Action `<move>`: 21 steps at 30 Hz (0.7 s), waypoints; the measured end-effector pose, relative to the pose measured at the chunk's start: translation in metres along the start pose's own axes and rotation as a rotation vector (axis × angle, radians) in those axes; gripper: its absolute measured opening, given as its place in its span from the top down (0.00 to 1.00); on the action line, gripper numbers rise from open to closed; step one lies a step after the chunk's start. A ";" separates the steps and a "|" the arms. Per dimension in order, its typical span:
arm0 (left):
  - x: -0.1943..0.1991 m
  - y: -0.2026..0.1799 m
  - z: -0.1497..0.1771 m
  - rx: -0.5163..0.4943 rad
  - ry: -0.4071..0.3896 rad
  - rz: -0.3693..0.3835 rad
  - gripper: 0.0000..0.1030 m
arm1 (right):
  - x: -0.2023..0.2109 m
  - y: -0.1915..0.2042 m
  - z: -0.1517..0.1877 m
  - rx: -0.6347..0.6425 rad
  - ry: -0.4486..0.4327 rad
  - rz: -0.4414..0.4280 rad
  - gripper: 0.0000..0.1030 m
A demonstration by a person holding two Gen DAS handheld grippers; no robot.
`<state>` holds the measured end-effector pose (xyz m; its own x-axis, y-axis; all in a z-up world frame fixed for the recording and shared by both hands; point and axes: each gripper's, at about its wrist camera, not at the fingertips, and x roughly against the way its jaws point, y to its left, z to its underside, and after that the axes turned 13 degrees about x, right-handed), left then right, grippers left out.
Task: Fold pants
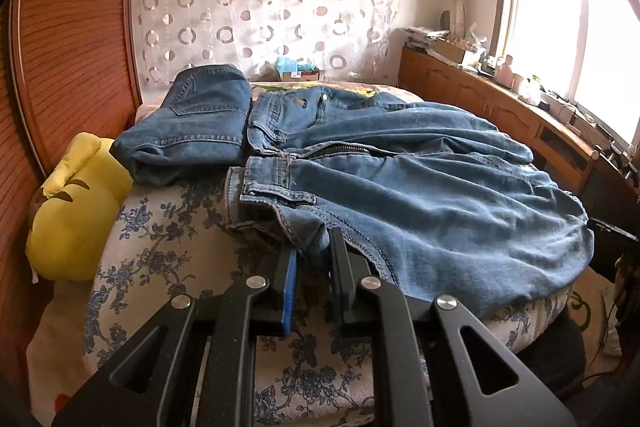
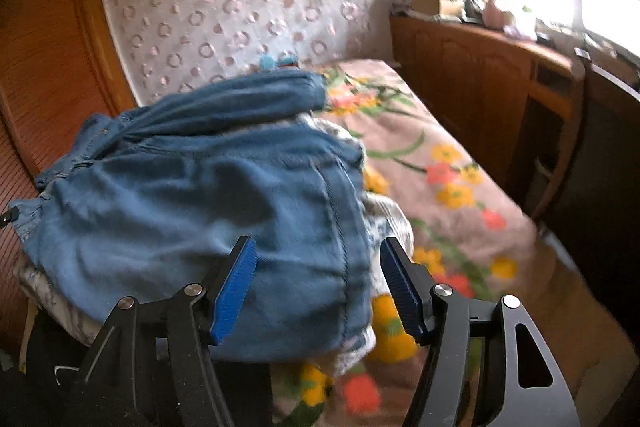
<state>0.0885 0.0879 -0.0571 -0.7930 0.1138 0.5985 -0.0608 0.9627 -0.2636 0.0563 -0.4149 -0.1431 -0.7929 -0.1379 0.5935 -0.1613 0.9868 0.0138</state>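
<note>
The left tongs (image 1: 314, 251) are clamped on a fold of the jeans (image 1: 400, 187) at the waistband edge. The right tongs (image 2: 318, 259) stand apart over the jeans' hem end, their pads clear of the cloth. The jeans lie spread across the bed (image 1: 168, 251) ahead of both tongs. Beyond the left tongs, to the left, lie folded jeans (image 1: 192, 123) and a yellow toy (image 1: 76, 219); a cabinet (image 1: 500, 107) stands far right.

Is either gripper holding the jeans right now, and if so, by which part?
The left gripper pinches the jeans at the near waistband corner. The right gripper is open, holding nothing.
</note>
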 end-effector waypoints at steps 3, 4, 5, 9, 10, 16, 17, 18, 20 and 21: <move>-0.001 0.000 -0.001 0.003 0.001 0.010 0.85 | 0.000 -0.007 0.009 -0.050 0.016 -0.039 0.36; -0.002 0.000 -0.001 0.002 0.001 0.011 0.85 | -0.001 -0.009 0.009 -0.058 0.030 -0.046 0.36; -0.003 0.000 -0.001 0.002 0.001 0.011 0.85 | -0.006 -0.013 0.004 -0.066 0.038 -0.058 0.36; -0.002 -0.001 -0.002 0.001 0.002 0.011 0.85 | -0.007 -0.023 -0.014 -0.101 0.041 -0.091 0.38; -0.002 -0.001 -0.002 0.002 0.002 0.012 0.85 | -0.009 -0.024 -0.022 -0.098 0.041 -0.091 0.46; -0.006 -0.005 -0.005 -0.002 0.000 0.028 0.85 | -0.003 -0.017 -0.034 -0.044 0.049 -0.084 0.79; -0.007 -0.007 -0.007 -0.004 -0.001 0.033 0.85 | -0.006 -0.013 -0.037 -0.030 0.050 -0.069 0.81; -0.007 -0.007 -0.008 -0.007 -0.002 0.036 0.85 | -0.007 -0.011 -0.038 -0.017 0.048 -0.061 0.86; -0.007 -0.008 -0.010 -0.014 -0.006 0.042 0.85 | -0.004 -0.007 -0.042 0.001 0.030 -0.047 0.87; -0.007 -0.008 -0.013 -0.013 -0.011 0.045 0.85 | -0.002 -0.005 -0.045 0.013 0.022 -0.037 0.88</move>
<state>0.1021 0.0822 -0.0495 -0.8012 0.1543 0.5781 -0.0171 0.9599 -0.2799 0.0849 -0.4156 -0.1084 -0.7731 -0.1720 0.6106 -0.1979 0.9799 0.0255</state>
